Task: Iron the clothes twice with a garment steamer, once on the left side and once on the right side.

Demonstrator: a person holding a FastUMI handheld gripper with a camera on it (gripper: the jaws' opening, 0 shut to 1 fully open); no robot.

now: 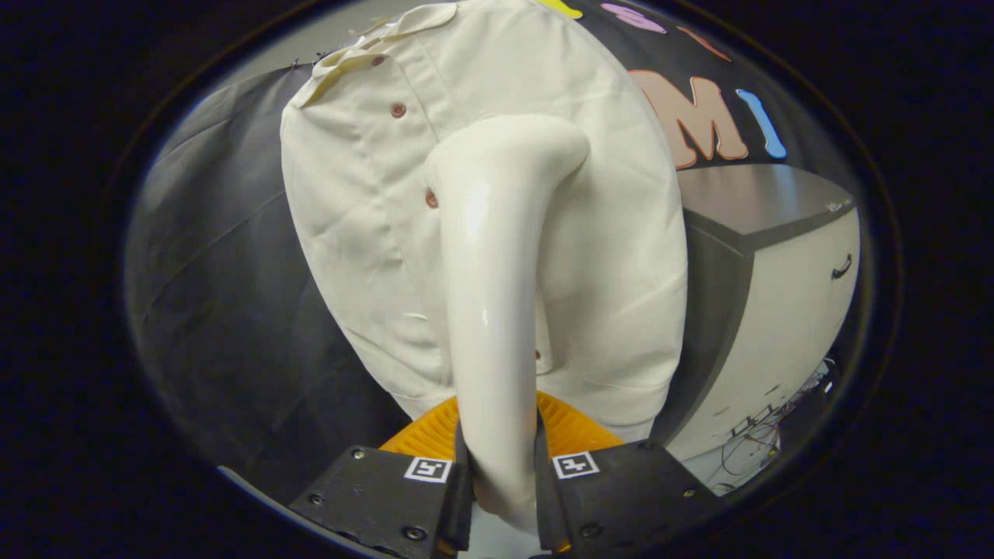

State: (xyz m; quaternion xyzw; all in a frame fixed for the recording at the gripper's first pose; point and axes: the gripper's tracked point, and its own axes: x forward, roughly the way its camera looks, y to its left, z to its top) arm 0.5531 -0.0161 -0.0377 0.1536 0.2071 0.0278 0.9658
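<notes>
Against the booth's dark cloth wall [233,295] we see a cream shirt [357,233] hanging just ahead of our gripper [497,481]. Its fingers are clamped on the white handle of the garment steamer [497,310], whose head leans against the shirt's button placket. A white cabinet [784,310] with a dark top stands beside the shirt.

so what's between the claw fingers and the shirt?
In the gripper view, the steamer clamped in the claw rises to the shirt.

Shirt [373,233] blocks ahead; cabinet [784,310] crowds its right side.
</notes>
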